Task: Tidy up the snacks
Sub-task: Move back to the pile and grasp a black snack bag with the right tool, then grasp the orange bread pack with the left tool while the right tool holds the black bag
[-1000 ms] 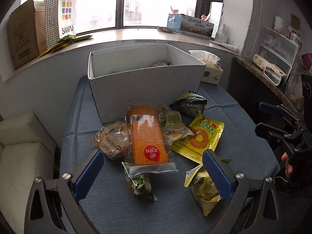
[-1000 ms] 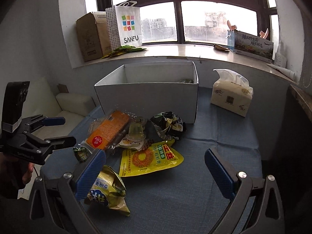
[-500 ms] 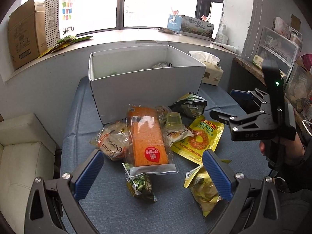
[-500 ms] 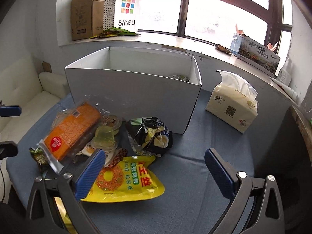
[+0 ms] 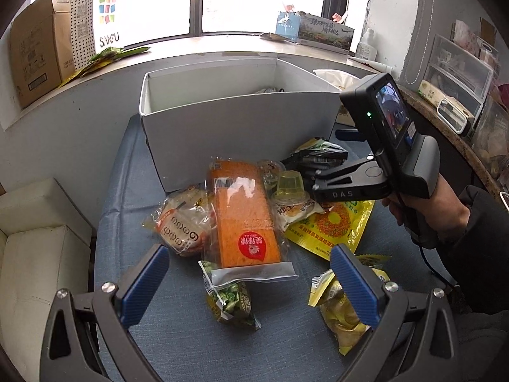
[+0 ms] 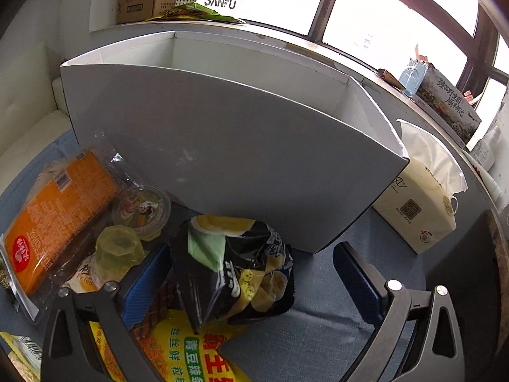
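Snack packs lie in a heap on the blue cushion before a white box (image 5: pixel 241 127). Among them are an orange cake pack (image 5: pixel 243 216), a yellow pea bag (image 5: pixel 334 222), a jelly cup (image 5: pixel 291 186) and a black chip bag (image 6: pixel 235 264). My right gripper (image 6: pixel 251 283) is low over the black chip bag, which stands between its closing jaws. The left pad is at the bag's side and the right pad stands clear of it. My left gripper (image 5: pixel 248 283) hovers open above the near end of the heap, holding nothing.
A tissue pack (image 6: pixel 423 197) sits right of the box. A round bread packet (image 5: pixel 181 222), a small green bag (image 5: pixel 230 299) and a yellow packet (image 5: pixel 343 312) lie near the left gripper. A hand (image 5: pixel 439 203) holds the right gripper. A white seat (image 5: pixel 35 254) is at the left.
The right gripper has swung in from the right and dropped to the black chip bag, now between its fingers. The left gripper has stayed put.
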A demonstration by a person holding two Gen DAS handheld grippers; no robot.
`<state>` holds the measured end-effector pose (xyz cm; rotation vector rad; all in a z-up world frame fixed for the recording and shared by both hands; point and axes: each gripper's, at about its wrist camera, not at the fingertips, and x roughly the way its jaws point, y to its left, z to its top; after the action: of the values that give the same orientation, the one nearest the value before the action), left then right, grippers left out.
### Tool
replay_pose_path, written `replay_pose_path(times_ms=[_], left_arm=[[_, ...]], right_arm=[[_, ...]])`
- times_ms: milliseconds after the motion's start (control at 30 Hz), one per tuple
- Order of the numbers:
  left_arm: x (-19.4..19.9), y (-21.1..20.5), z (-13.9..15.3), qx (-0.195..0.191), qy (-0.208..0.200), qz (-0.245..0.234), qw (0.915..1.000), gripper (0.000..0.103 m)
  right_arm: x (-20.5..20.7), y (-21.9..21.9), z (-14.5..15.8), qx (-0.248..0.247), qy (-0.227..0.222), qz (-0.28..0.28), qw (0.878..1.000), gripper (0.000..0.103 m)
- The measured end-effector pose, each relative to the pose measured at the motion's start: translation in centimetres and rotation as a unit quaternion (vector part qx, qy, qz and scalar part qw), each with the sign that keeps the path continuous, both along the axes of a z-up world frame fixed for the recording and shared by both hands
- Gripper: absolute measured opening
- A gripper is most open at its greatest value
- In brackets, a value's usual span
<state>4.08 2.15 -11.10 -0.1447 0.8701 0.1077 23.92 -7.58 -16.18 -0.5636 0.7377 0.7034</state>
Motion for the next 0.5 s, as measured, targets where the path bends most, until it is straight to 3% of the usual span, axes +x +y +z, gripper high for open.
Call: replay_pose_path(times_ms=[100, 267, 400, 500], left_arm=[[0.0, 0.1, -0.3, 0.0, 0.003, 0.004, 1.0, 0.103], [0.2, 0.6, -0.6, -0.005, 0.004, 0.008, 1.0, 0.103], [1.1, 0.6, -1.1, -0.008, 0.013, 0.0, 0.9999, 0.103], [2.7, 0.3, -1.7, 0.011, 0.037, -0.006, 0.9992, 0.103]], right_arm=[[-0.2, 0.2, -0.1, -0.015, -0.011, -0.007, 1.0, 0.055], [-1.0, -0.8, 1.2, 0.009, -0.005, 0.001, 1.0, 0.053], [-2.1, -3.0, 3.6, 0.052, -0.006, -0.009, 0.999, 0.053], [-3.0, -5.5, 6.0, 0.099, 0.004, -0.018, 0.995, 0.053]])
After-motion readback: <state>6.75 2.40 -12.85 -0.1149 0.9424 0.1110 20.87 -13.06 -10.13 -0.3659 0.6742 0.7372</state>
